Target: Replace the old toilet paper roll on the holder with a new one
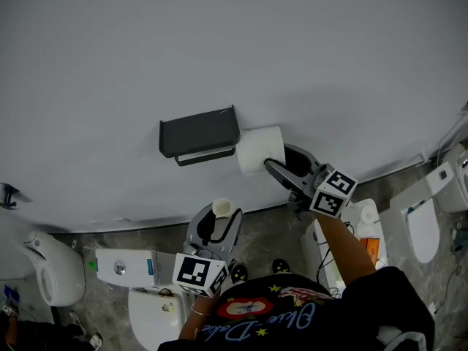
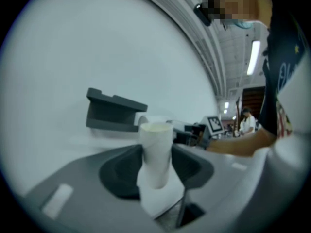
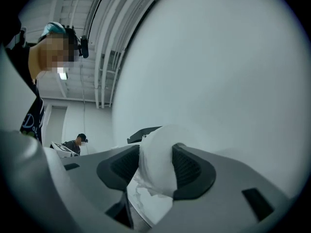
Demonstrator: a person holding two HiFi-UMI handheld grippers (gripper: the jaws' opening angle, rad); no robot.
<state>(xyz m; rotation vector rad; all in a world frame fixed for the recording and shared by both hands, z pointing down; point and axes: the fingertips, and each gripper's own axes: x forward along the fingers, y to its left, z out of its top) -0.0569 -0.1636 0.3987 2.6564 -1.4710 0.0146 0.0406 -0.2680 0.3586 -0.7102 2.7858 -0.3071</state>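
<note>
A dark grey holder hangs on the pale wall; it also shows as the holder and the holder. My right gripper is shut on a full white roll, held just right of the holder's open end. That new roll sits squeezed between the dark pads. Lower down, my left gripper is shut on the old cardboard tube, held upright and away from the wall. The tube stands between the jaws with a scrap of paper hanging from it.
A toilet stands at lower left and another toilet at right. A white cistern and a white unit lie below my arms. A person stands far off in the room.
</note>
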